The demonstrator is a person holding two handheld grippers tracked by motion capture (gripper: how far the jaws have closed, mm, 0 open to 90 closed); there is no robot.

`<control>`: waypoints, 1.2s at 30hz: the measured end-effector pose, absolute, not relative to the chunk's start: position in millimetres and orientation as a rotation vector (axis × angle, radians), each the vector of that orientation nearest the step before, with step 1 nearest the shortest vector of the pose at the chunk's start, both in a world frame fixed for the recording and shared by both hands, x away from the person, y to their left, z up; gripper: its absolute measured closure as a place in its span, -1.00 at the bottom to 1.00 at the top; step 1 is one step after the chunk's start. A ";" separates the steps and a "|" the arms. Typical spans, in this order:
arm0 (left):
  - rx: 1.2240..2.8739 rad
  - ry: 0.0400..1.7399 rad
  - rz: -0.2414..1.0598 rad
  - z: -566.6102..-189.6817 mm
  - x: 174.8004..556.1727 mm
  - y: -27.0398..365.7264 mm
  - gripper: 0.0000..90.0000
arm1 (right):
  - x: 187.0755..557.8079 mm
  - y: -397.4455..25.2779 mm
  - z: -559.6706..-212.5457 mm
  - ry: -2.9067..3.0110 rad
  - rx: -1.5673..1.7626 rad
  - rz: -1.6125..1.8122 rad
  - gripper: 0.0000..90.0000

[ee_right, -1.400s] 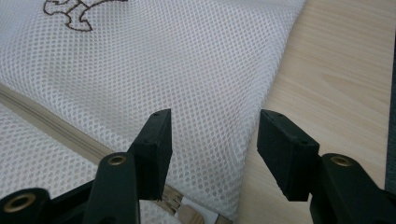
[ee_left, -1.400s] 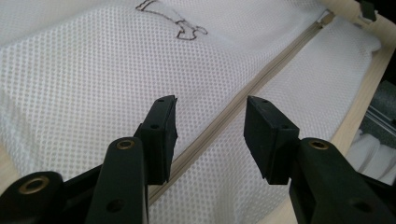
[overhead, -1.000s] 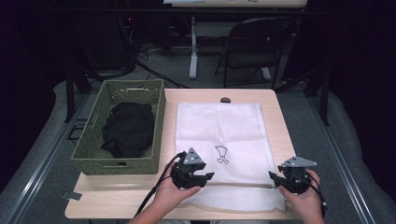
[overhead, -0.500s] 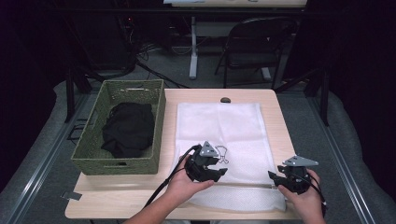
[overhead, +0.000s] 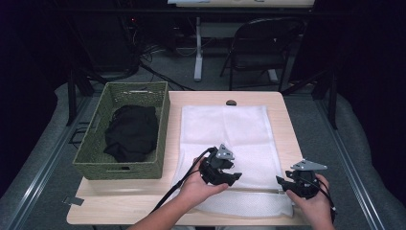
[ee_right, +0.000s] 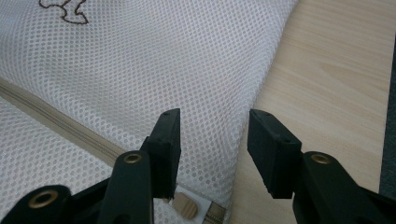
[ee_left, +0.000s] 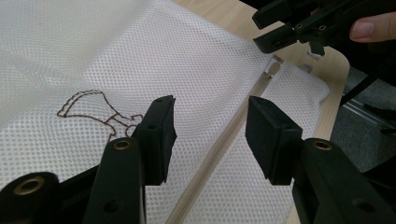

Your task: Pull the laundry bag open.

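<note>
A dark folding chair (overhead: 261, 45) stands on grey carpet (overhead: 186, 72) beyond the wooden counter (overhead: 287, 120); cables (overhead: 143, 52) trail in the dim background.

The laundry bag (overhead: 225, 129) was white open-weave mesh cloth, matt, with a beige fabric zipper (ee_left: 219, 149) and brown stitched embroidery (ee_left: 100, 112). The table (ee_right: 336, 84) showed pale, smooth wood grain. The basket (overhead: 95, 158) was green woven wicker, rough, holding black cloth (overhead: 130, 132). Both grippers' jaws were matt black plastic
</note>
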State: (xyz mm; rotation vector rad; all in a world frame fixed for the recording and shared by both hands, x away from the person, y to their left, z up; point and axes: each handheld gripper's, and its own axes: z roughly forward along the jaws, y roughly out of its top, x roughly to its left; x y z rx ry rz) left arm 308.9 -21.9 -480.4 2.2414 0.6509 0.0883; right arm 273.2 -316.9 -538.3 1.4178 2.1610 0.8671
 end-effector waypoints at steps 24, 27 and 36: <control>2.266 0.614 0.071 -495.3 312.0 -52.0 0.27 | 274.8 -327.8 -543.3 2.156 1.469 0.849 0.33; 2.272 0.615 0.073 -497.4 311.6 -54.5 0.27 | 275.7 -330.9 -545.1 2.154 1.495 0.838 0.32; 2.273 0.613 0.065 -504.1 310.6 -61.6 0.23 | 277.5 -333.7 -549.2 2.151 1.558 0.855 0.33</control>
